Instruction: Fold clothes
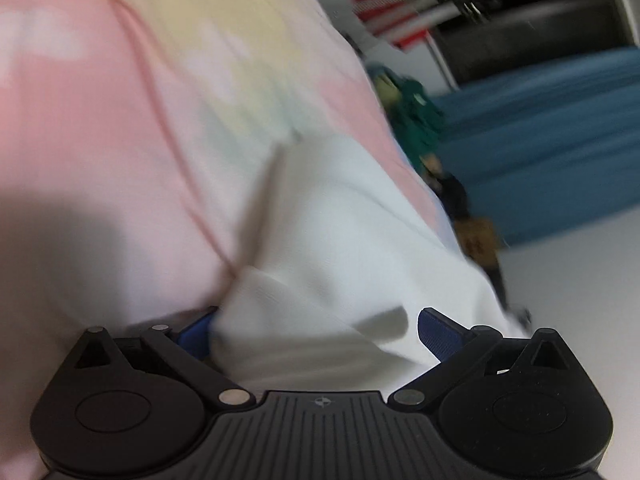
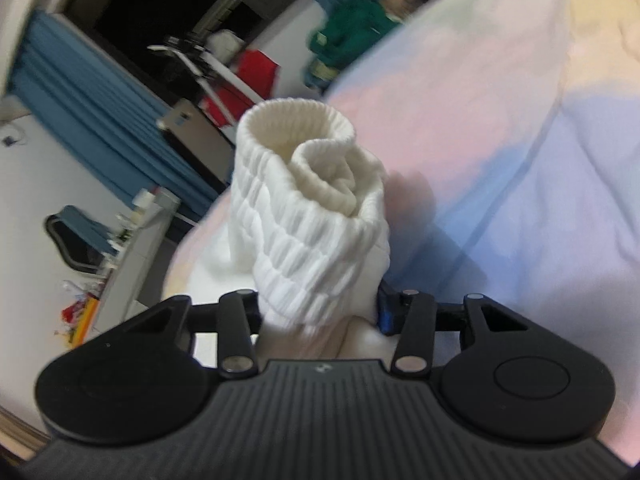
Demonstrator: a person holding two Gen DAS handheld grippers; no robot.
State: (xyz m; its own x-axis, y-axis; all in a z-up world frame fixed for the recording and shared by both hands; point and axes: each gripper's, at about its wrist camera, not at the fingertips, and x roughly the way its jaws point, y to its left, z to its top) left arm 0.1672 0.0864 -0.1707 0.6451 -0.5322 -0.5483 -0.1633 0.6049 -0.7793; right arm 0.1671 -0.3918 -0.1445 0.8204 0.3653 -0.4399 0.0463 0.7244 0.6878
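Right gripper (image 2: 320,308) clenched on rolled white sock (image 2: 308,208) above pastel bedsheet (image 2: 500,160), left gripper (image 1: 316,332) released around white cloth (image 1: 340,216): likely unrolling if that clench slackens.

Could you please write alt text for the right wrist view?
The right gripper is shut on a white ribbed sock, its rolled cuff pointing up. Behind it lies a pastel bedsheet, with blue curtains beyond.

No legible text, label, brand or number was found in either view — the only mark noted was a small round emblem on each gripper body, too small to read.
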